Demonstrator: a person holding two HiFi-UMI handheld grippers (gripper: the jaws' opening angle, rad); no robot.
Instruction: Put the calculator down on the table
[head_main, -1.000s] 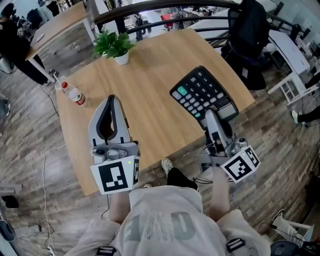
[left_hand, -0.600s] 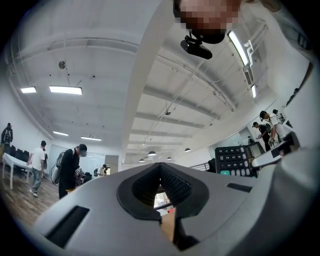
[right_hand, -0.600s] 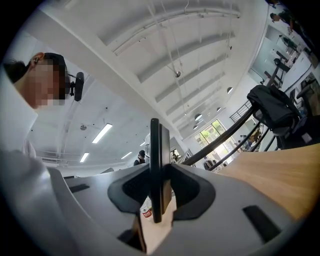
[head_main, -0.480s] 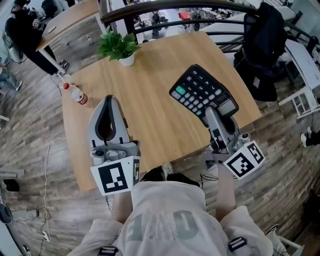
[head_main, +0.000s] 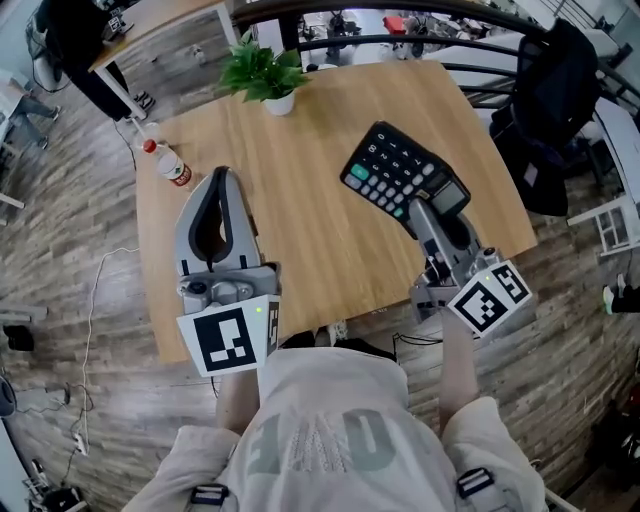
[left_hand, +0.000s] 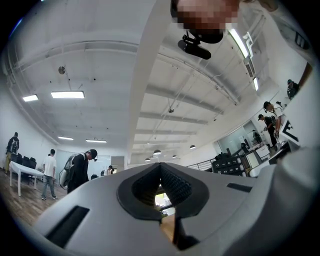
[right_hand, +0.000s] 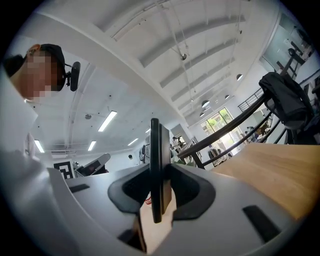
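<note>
- Right gripper (head_main: 424, 212), grey, hand-held, marker cube at its rear: jaws a narrow way apart, clamped on the display end of the calculator, with a pad pressing each flat face.
- Calculator (head_main: 396, 170), black, flat, desktop type with one green key: held over the right half of the table, keys upward. Contact with the tabletop cannot be told.
- Left gripper (head_main: 220, 180), grey, same make: jaw tips closed together, nothing between them, over the table's near left part.
- Table (head_main: 300, 230), light wood, rectangular.
- Potted plant (head_main: 262, 75), green, white pot: at the table's far edge.
- Bottle (head_main: 172, 167), clear plastic, red cap: at the table's left edge.
</note>
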